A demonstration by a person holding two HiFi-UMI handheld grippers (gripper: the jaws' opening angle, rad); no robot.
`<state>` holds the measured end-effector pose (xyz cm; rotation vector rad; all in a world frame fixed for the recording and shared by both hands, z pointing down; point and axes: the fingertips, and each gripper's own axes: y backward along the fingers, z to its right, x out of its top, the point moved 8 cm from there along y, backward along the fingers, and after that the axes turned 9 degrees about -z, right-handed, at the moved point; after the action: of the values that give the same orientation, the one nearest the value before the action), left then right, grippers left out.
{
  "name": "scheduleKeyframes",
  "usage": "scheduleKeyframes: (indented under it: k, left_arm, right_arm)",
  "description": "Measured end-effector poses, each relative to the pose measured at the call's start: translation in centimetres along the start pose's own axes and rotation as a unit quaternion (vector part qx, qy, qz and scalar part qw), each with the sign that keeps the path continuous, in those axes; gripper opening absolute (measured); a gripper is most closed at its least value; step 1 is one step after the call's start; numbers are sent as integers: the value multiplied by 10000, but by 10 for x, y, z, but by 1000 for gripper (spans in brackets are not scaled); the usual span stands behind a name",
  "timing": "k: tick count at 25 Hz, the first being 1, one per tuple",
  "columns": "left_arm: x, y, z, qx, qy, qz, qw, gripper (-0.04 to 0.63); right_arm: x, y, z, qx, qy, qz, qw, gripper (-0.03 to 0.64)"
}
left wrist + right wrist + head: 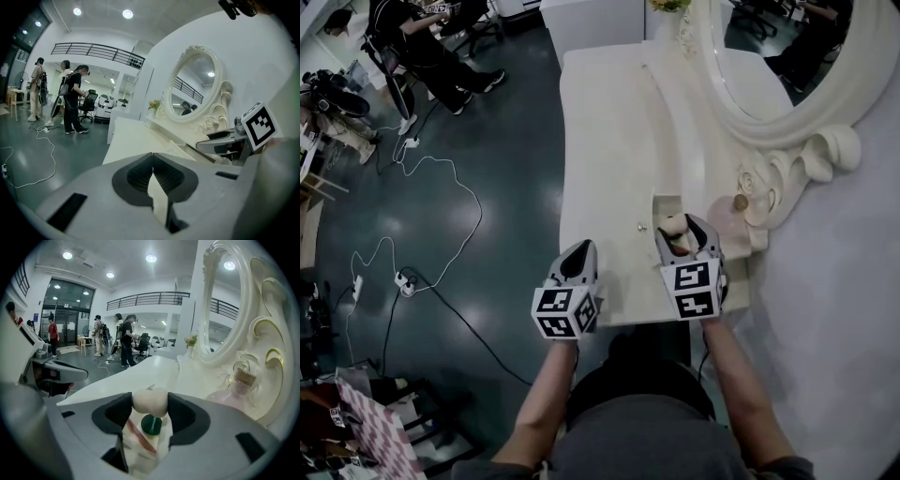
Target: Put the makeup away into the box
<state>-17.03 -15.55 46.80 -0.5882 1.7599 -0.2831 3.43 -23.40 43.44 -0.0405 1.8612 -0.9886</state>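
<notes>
My right gripper (680,228) is shut on a beige egg-shaped makeup sponge (150,401); both pads press its sides. It hangs just over an open box (657,208) sunk into the cream dressing table (609,141). Inside the box, under the sponge, lie a green-capped item (151,424) and a reddish stick (136,432). In the head view the sponge (676,224) shows at the box's near end. My left gripper (581,249) is shut and empty, its pads meeting, over the table's near left edge. The left gripper view shows the same shut jaws, left gripper (152,169), with the right gripper (220,140) off to the right.
An oval mirror (787,56) in an ornate white frame stands along the table's right side. A pink perfume bottle (734,208) with a gold cap stands next to the box. Cables (441,216) trail over the dark floor to the left. People (70,98) stand far back.
</notes>
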Motion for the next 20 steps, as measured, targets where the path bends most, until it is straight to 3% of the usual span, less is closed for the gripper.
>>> scheduleKeyframes:
  k: [20]
  left_arm:
    - [-6, -4, 4, 26, 3, -110, 9999, 6]
  right_arm:
    - [-1, -2, -1, 45, 137, 22, 9999, 270]
